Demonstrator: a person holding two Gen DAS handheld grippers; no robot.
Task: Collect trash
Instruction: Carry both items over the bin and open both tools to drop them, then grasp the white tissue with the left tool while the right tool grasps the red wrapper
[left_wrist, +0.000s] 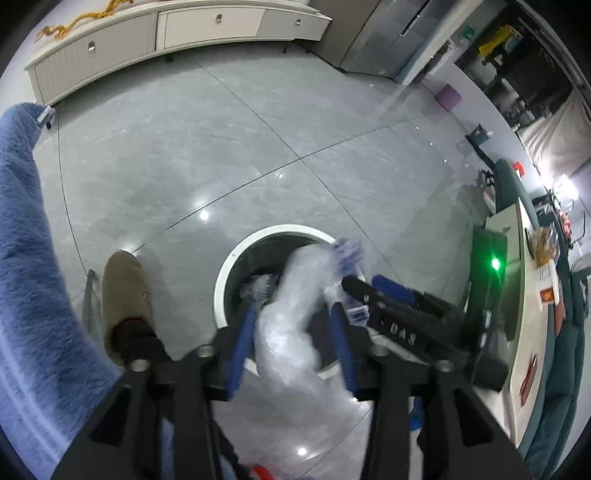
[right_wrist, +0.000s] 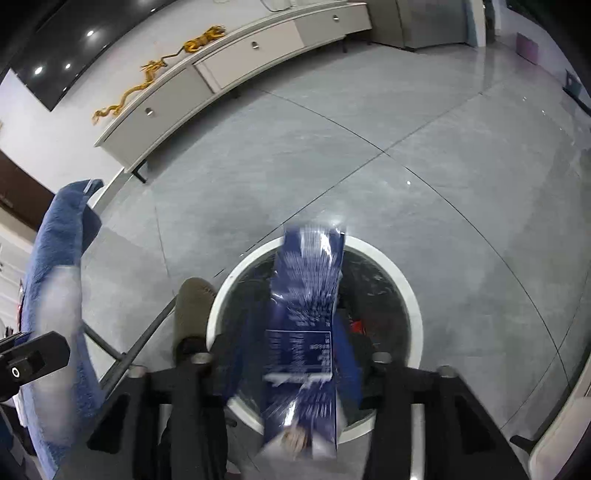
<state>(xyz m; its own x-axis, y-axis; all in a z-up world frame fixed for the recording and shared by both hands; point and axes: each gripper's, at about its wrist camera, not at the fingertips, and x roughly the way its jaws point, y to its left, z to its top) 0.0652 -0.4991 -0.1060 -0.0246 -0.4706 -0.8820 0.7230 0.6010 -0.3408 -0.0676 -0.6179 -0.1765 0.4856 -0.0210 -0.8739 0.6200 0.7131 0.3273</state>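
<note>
A round white-rimmed trash bin (left_wrist: 225, 280) stands on the grey floor, with trash inside; it also shows in the right wrist view (right_wrist: 406, 291). My left gripper (left_wrist: 295, 325) is above the bin, its blue fingers (left_wrist: 341, 343) spread apart, with a crumpled clear plastic wrap (left_wrist: 291, 314) blurred between them. My right gripper (right_wrist: 295, 362) is over the bin with a blue printed wrapper (right_wrist: 306, 295) between its fingers, blurred by motion. The right gripper also appears in the left wrist view (left_wrist: 354, 288).
A shoe (left_wrist: 125, 291) stands left of the bin, also in the right wrist view (right_wrist: 194, 310). A blue fleece sleeve (left_wrist: 33, 258) fills the left. A white cabinet (left_wrist: 166, 33) lines the far wall. A white table (left_wrist: 517, 295) with items is at right.
</note>
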